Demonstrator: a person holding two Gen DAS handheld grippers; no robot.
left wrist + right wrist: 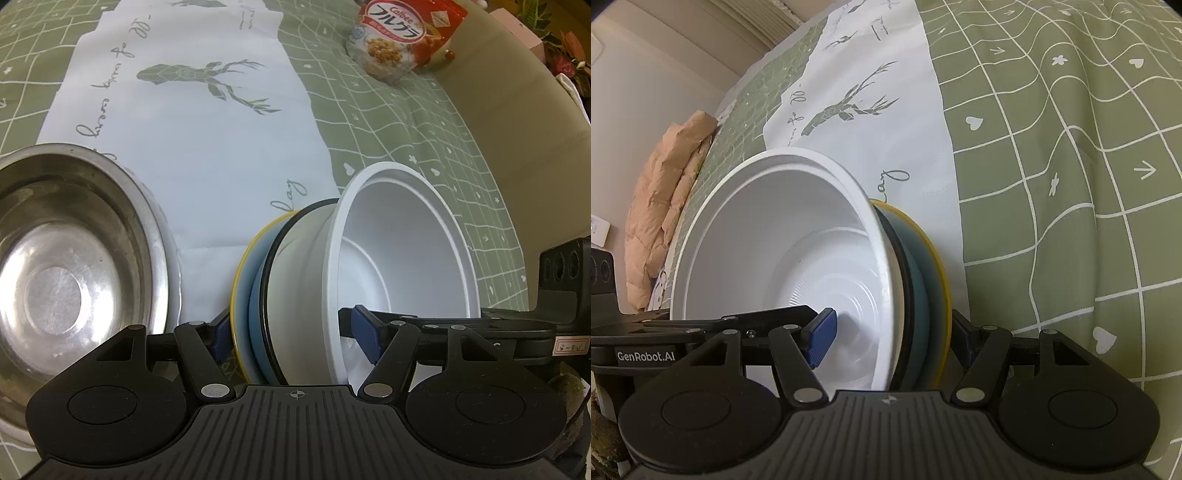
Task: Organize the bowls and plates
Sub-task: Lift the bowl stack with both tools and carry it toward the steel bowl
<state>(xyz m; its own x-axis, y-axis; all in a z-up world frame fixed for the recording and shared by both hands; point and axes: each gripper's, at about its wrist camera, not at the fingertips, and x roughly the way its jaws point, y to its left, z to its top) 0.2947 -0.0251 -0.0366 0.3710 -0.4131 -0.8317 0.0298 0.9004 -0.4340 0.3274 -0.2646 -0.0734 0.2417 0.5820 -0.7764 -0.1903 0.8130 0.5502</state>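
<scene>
A stack of nested dishes is held on edge above the table: a white plastic bowl (402, 254) on top, then a black-rimmed white bowl (299, 258), a blue dish (256, 314) and a yellow-rimmed plate (238, 280). My left gripper (291, 336) is shut on the stack, one blue pad behind the yellow plate and one inside the white bowl. My right gripper (890, 339) is shut on the same stack (783, 258) from the opposite side, with a blue pad (820, 341) inside the white bowl. A steel bowl (70, 269) rests on the table at the left.
A white table runner with deer prints (192, 122) lies along a green checked tablecloth (1052, 166). A red cereal bag (399, 37) stands at the far right of the table. A tan paper bag (665, 206) sits beyond the table's left edge.
</scene>
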